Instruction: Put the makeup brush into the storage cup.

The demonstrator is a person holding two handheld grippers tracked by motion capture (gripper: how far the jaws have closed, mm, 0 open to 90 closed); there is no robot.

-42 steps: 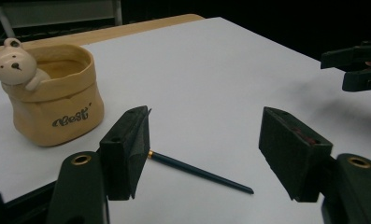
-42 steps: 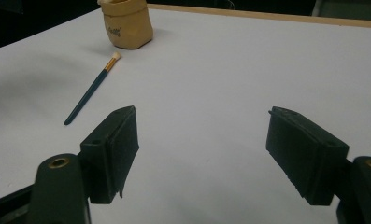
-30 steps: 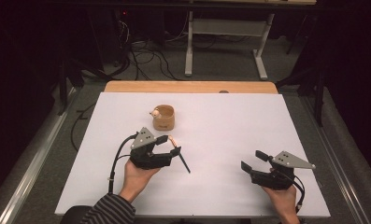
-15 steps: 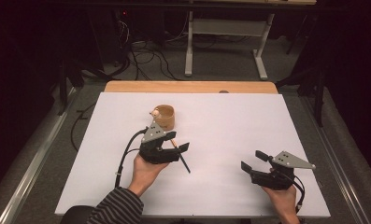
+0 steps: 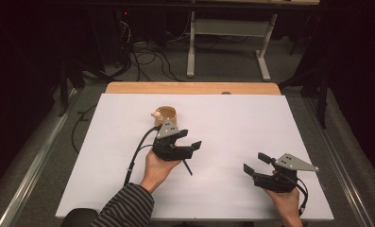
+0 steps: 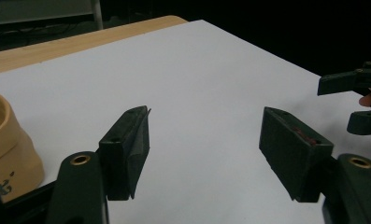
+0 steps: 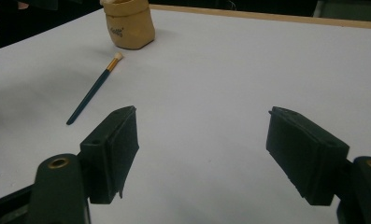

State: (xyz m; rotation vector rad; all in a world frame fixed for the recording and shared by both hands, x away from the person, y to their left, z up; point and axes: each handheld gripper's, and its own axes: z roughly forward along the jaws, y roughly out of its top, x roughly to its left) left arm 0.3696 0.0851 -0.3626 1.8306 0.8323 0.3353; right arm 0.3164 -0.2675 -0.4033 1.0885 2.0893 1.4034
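Brush: a thin teal brush (image 7: 90, 89) with a gold ferrule and pale tip lay flat on the white sheet (image 5: 232, 118), tip toward the cup.
Brush vs left claw: in the high view the left claw (image 5: 189, 139) hung over the brush; just the dark handle end stuck out below it, toward the person. Whether the claw touched it, cannot tell.
Left claw state: jaws wide apart, nothing between them; in the left gripper view bare sheet showed in the gap.
Cup: a tan cup (image 5: 165, 115) stood just beyond the left claw, on the far side from the person; in the left gripper view it sat beside the left jaw, apart from it.
Right claw: right claw (image 5: 258, 162) was near the front right of the sheet, well apart from brush and cup.
Right claw state: jaws spread wide, empty, bare sheet between them.
Line of sight: from the right gripper view the brush and cup lay ahead and left, nothing in between.
Surroundings: a wooden table edge (image 5: 190, 88) ran behind the sheet; cables and a desk frame stood on the floor beyond.
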